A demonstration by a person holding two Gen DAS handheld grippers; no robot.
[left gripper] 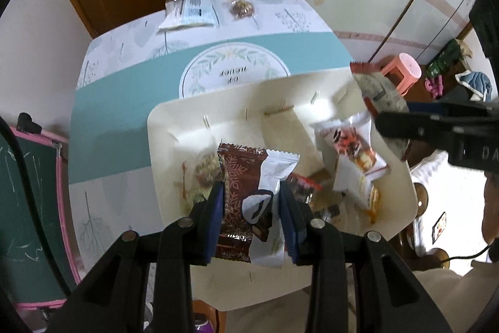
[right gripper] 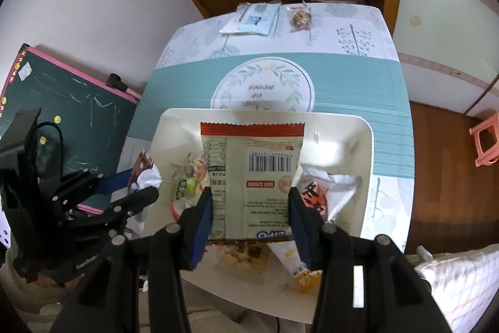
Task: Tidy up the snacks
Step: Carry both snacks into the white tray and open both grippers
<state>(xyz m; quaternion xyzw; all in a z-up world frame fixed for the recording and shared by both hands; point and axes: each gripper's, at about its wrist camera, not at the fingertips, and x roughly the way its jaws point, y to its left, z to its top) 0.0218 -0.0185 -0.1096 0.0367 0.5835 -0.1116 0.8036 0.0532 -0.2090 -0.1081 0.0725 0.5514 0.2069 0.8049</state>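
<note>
A cream tray (left gripper: 174,127) (right gripper: 358,127) sits on the table and holds several snack packets. My left gripper (left gripper: 252,192) is shut on a brown snowflake packet (left gripper: 237,177) and a white packet (left gripper: 274,173), held above the tray's near left part. My right gripper (right gripper: 251,197) is shut on a beige packet with a red top and a barcode (right gripper: 252,164), held above the tray. That packet also shows in the left wrist view (left gripper: 374,86), at the right. A white and red packet (left gripper: 352,145) lies in the tray.
The table (left gripper: 124,102) has a teal patterned cloth. At its far edge lie a clear flat bag (right gripper: 249,19) and a small round snack (right gripper: 301,17). A green chalkboard (right gripper: 71,114) stands to the left. A pink stool (left gripper: 400,74) stands to the right.
</note>
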